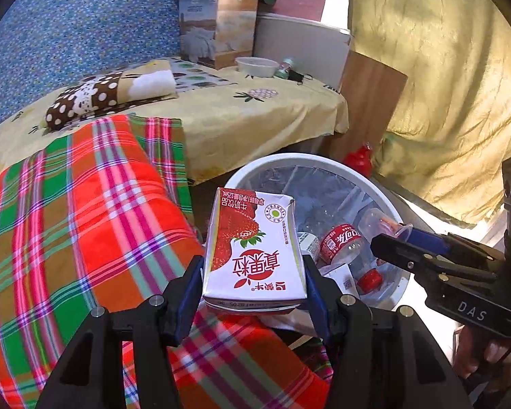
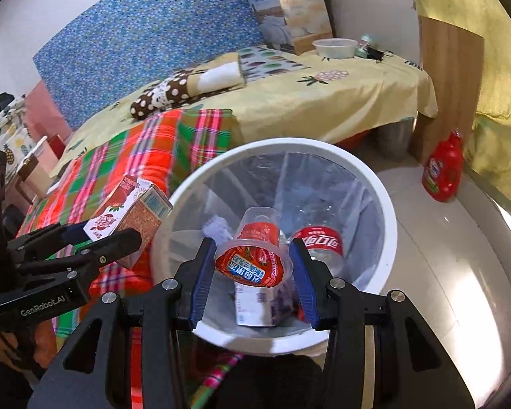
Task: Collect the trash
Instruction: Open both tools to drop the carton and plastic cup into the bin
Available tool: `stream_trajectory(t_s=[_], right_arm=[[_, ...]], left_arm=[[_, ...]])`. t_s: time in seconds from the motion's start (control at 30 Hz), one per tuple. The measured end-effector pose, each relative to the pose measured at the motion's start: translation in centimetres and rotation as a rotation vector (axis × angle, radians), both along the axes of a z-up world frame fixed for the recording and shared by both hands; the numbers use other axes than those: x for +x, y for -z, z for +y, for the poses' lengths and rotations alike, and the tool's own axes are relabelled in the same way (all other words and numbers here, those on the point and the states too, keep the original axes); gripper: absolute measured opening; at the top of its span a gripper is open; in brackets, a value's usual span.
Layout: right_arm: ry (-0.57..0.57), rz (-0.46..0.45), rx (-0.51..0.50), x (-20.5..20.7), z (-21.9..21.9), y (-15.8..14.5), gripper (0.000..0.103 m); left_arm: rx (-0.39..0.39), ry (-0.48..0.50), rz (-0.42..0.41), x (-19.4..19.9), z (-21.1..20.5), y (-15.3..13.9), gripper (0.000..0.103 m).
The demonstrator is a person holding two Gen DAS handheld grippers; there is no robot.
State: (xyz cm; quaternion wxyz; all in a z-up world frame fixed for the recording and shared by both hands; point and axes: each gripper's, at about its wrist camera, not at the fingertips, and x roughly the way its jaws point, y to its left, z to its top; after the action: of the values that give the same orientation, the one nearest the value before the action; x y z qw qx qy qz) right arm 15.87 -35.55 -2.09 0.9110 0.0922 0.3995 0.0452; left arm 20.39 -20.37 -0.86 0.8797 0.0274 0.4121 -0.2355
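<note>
My left gripper is shut on a strawberry milk carton and holds it over the plaid blanket beside the white trash bin. The carton also shows in the right wrist view. My right gripper sits above the bin, its blue pads either side of a clear plastic cup with a red label. A small gap shows at each pad, so the hold is uncertain. In the left wrist view the right gripper has the cup at its tip. A Coca-Cola bottle and paper scraps lie in the bin.
A bed with a yellow sheet and red-green plaid blanket lies left of the bin. A bowl, a box and a small bottle sit at its far end. A red bottle stands on the floor by a wooden board.
</note>
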Motion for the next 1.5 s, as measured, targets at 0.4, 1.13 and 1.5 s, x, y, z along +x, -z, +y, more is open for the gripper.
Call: stream_trajectory(t_s=[0.4, 1.13, 1.5], right_arm=[[0.018, 0.012, -0.015, 0.7, -0.9, 0.4, 0.047], [0.026, -0.057, -0.020, -0.8, -1.3, -1.3, 0.056], [0.014, -0.086, -0.005, -2.3, -0.1, -2.1, 0.055]], left_arm=[[-0.016, 0.033, 0.016, 1.3, -1.5, 1.0, 0.056], [-0.060, 0.028, -0.053, -0.2, -0.7, -1.2, 0.062], [-0.063, 0.033, -0.051, -2.3, 0.3, -1.4, 0.062]])
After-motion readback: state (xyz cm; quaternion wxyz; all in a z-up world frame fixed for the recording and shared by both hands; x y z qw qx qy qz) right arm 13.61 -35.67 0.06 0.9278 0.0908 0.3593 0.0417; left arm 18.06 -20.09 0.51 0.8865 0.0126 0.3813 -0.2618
